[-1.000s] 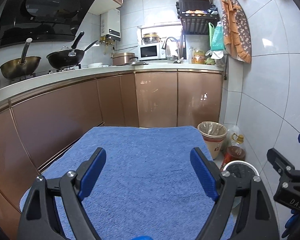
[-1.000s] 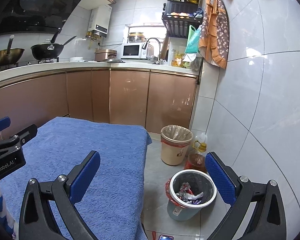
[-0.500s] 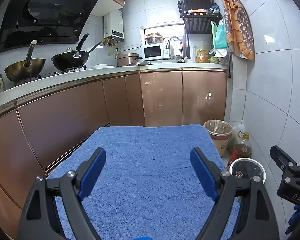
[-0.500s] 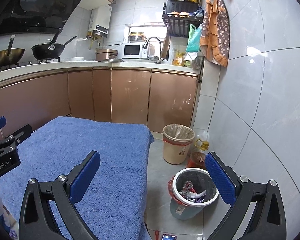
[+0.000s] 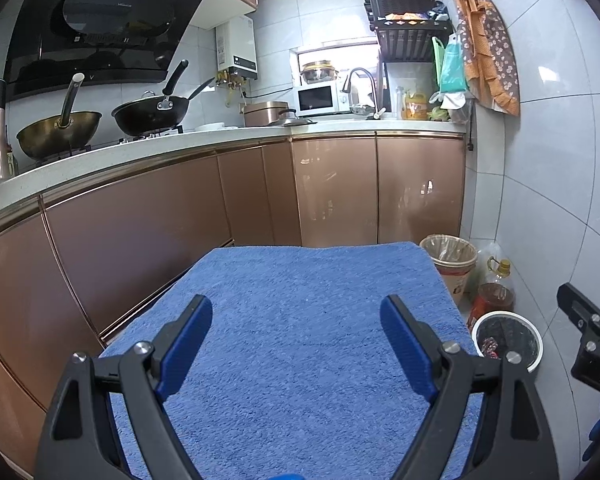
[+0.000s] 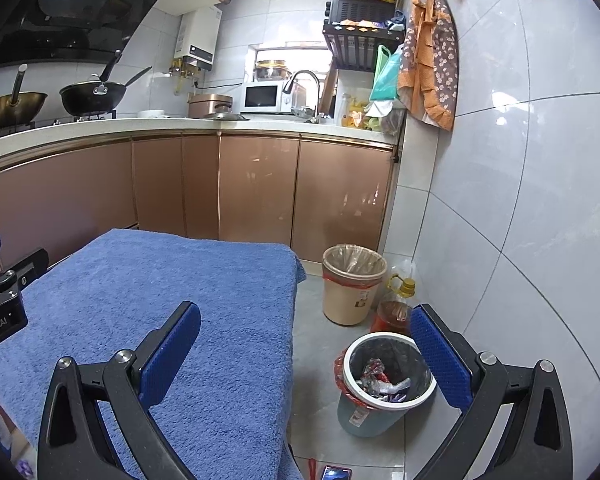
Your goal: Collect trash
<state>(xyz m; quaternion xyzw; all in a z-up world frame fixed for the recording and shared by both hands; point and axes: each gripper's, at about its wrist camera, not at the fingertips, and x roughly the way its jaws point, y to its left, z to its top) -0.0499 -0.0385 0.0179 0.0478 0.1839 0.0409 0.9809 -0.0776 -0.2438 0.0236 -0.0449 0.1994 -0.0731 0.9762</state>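
blue towel [image 5: 300, 340] covers the table beside copper kitchen cabinets [image 5: 336, 188]

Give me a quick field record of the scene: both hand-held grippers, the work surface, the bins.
left hand-held gripper: open, empty, over the blue towel
right hand-held gripper: open, empty, above the towel's right edge and the grey bin
blue towel: covers the table, no trash visible on it
grey bin: on the floor right of the table, wrappers inside
beige bin: behind the grey bin, lined, by the cabinets
oil bottle: between the bins and the wall

Wrappers [image 6: 382, 380] in bin [image 6: 420, 394], right of towel [image 6: 160, 280].
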